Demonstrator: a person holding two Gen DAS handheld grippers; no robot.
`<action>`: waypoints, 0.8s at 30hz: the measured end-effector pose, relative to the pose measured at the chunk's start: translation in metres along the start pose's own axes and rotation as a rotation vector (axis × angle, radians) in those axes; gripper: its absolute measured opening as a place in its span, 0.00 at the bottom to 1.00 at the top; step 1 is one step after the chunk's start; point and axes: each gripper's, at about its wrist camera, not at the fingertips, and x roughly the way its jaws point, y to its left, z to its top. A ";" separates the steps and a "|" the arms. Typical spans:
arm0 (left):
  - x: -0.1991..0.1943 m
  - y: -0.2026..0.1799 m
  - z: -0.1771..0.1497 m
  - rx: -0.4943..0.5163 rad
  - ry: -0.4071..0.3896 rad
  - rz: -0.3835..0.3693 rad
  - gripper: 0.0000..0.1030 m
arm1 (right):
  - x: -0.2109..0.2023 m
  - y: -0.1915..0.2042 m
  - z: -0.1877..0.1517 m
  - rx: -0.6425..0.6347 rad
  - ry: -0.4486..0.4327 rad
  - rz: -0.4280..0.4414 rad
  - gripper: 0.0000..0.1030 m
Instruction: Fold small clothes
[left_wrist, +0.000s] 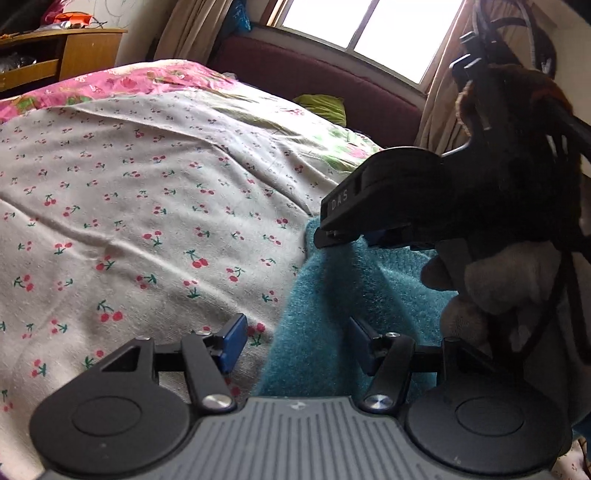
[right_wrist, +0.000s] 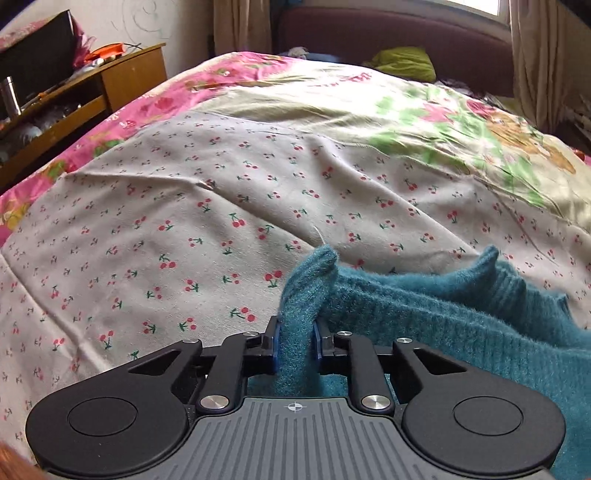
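Sweater (right_wrist: 424, 314) (teal knit) lies on the near right of the bed (right_wrist: 221, 206); right gripper (right_wrist: 295, 345) pinches its edge, left gripper (left_wrist: 295, 343) gapes, released, over its left edge.

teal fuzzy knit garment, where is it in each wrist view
Left wrist view: teal fuzzy knit garment lower right, under the right gripper.
Right wrist view: lower right, a fold pinched in the gripper.
Shared landmark: cherry-print white sheet.
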 end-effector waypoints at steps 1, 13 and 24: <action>0.001 0.002 0.000 -0.011 0.003 -0.001 0.67 | 0.000 0.000 0.000 0.007 -0.003 0.009 0.19; 0.008 -0.004 -0.007 0.044 -0.050 0.058 0.73 | -0.090 -0.067 -0.035 0.061 -0.228 0.158 0.37; -0.030 -0.045 0.005 0.106 -0.222 0.079 0.72 | -0.164 -0.240 -0.139 0.366 -0.312 -0.292 0.37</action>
